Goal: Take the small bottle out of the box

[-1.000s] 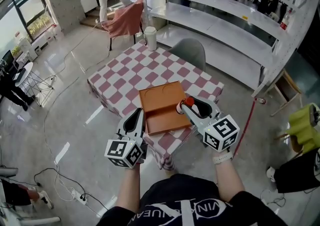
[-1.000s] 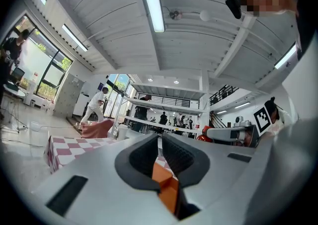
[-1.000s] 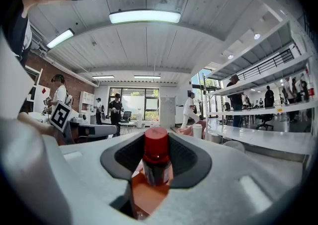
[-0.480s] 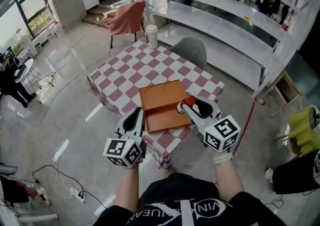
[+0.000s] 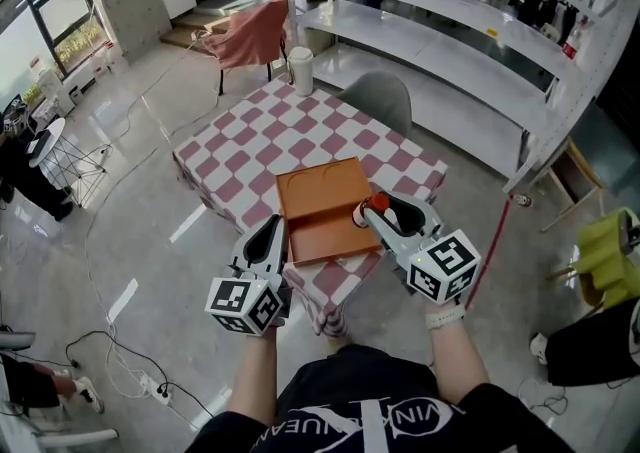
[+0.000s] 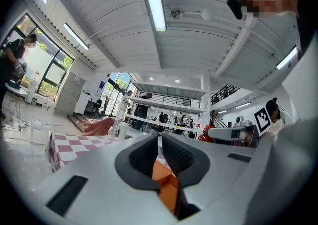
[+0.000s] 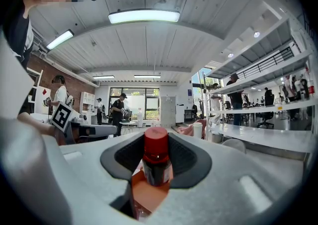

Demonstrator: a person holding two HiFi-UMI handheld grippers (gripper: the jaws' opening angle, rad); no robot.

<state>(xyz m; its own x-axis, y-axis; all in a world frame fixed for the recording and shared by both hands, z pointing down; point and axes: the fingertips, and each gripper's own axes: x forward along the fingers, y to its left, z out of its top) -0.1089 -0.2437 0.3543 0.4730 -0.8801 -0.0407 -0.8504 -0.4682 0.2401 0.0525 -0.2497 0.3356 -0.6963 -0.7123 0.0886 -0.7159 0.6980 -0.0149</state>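
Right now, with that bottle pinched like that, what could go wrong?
The right hand-held gripper pinches the small bottle over the orange box; the bottle might slip and drop back in.
The box lies near the checkered table's edge, clamped only by the left hand-held gripper; a tug could drag it off.

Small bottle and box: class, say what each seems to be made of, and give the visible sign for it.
Small bottle: dark, glossy body with highlights, so glass or hard plastic; its matte red cap is likely plastic. Box: orange, smooth and thin-walled with a faint sheen, probably plastic, perhaps coated board.
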